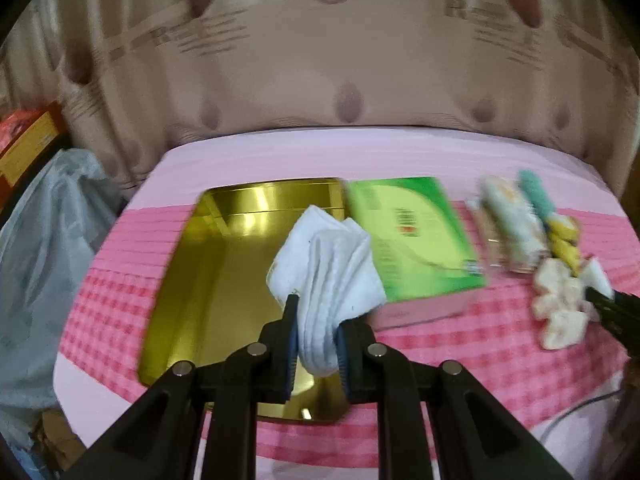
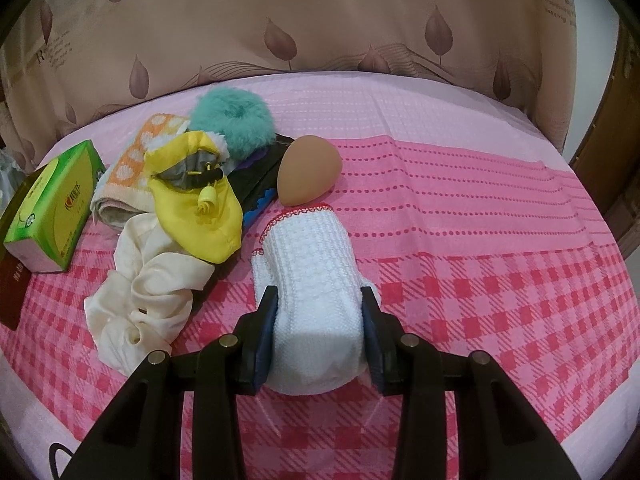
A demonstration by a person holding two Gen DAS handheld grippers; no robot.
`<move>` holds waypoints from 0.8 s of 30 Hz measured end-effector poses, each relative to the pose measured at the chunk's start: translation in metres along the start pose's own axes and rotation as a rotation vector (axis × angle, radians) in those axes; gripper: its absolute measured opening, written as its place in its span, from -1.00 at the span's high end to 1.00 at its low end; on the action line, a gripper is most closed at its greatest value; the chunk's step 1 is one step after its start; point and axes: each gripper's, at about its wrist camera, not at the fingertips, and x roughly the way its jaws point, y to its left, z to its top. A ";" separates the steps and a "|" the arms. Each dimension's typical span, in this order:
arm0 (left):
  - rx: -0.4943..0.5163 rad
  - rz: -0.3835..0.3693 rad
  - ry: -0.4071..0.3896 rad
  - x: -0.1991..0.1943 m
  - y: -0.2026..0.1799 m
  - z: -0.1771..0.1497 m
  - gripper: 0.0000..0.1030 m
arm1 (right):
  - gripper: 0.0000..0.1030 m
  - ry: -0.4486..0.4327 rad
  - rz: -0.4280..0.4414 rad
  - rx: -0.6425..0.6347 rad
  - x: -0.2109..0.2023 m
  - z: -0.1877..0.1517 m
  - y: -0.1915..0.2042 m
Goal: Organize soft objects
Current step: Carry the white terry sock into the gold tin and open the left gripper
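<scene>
The left gripper point(image 1: 316, 334) pinches a white sock point(image 1: 328, 268) above the gold tin point(image 1: 224, 272); the right gripper point(image 2: 318, 330) squeezes a white knitted roll point(image 2: 312, 280) on the bed; the sock's loose end might catch the tin's edge and hang outside.

A pink checked cloth point(image 2: 500, 280) carries a gold tin point(image 1: 208, 272), green box point(image 2: 52, 204) and soft items

A home, by the look of it. A pink checked cloth point(image 2: 500, 280) is covering the bench, and a beige curtain point(image 2: 320, 20) printed with leaves is hanging close behind it. Household odds and ends are lying about: a green tissue box point(image 2: 52, 204), a gold tin tray point(image 1: 224, 260), a plastic bag point(image 1: 44, 240) slumping alongside.
</scene>
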 end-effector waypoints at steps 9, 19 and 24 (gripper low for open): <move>-0.094 0.096 0.080 0.041 0.068 -0.012 0.69 | 0.30 -0.004 -0.007 -0.006 0.001 -0.001 0.000; -0.141 0.107 0.118 0.064 0.097 -0.029 0.66 | 0.30 -0.011 -0.023 -0.012 0.001 -0.002 0.003; -0.150 0.095 0.134 0.070 0.099 -0.032 0.63 | 0.30 -0.015 -0.037 -0.015 0.000 -0.002 0.005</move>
